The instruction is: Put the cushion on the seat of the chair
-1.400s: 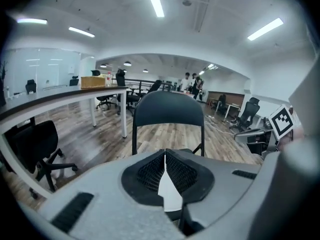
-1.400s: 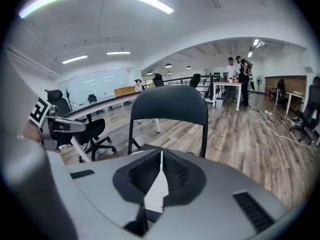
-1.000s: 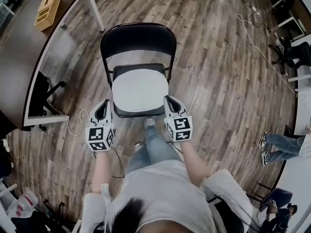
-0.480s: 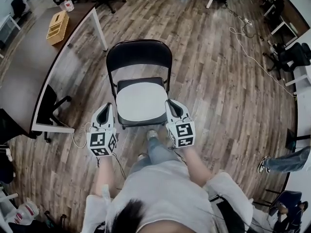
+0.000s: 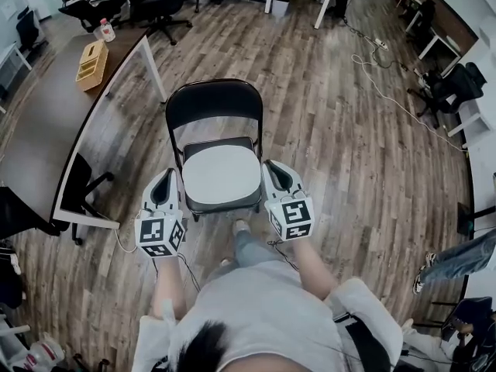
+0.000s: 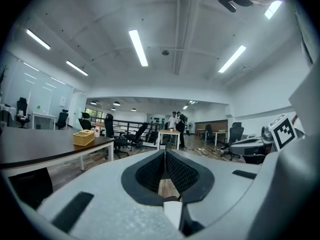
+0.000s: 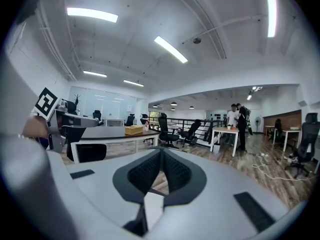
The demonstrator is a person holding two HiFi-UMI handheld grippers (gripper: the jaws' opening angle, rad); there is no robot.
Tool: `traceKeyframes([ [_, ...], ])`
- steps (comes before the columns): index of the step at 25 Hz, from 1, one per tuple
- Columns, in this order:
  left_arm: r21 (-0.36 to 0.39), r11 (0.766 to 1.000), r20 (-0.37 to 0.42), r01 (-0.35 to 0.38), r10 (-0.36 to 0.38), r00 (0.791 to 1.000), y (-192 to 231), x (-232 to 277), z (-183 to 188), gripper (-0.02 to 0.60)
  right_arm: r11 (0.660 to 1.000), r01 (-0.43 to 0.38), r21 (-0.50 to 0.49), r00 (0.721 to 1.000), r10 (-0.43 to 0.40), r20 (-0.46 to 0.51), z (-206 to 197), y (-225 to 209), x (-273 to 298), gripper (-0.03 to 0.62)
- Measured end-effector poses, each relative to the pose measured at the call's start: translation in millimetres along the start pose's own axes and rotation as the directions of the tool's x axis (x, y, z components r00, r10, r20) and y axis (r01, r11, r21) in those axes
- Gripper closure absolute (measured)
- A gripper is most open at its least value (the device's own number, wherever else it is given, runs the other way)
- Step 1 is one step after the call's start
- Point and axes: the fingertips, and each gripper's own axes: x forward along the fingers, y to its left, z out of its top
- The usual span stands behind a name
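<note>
A black folding chair (image 5: 215, 103) stands on the wooden floor in the head view. A white cushion (image 5: 220, 173) lies flat on its seat. My left gripper (image 5: 166, 178) hangs beside the seat's left front corner, apart from it, shut with nothing in it. My right gripper (image 5: 273, 167) is beside the right front corner, also shut and holding nothing. In the left gripper view the left gripper (image 6: 164, 153) has its jaws together and points level across the room. The right gripper (image 7: 161, 153) looks the same in its own view. Neither gripper view shows the chair.
A dark curved table (image 5: 43, 115) runs along the left, with a yellow wooden box (image 5: 91, 60) and a bottle (image 5: 103, 29) on it. Office chairs (image 5: 155, 2) stand at the back. A cable (image 5: 384, 84) trails over the floor at right. A person's legs (image 5: 457, 258) show at far right.
Both grippers have risen beside the chair's front and now look level across the room. The head view has lifted and shows more floor beyond. The cushion stays on the seat.
</note>
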Motion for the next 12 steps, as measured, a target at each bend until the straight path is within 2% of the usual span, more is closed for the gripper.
traceKeyframes([
  [12,0.045,0.999,0.096,0.014,-0.019,0.995,-25,-34,42,0.565,0.997,0.046,-0.062,0.992,-0.039,0.123,48,2,-51,0.575],
])
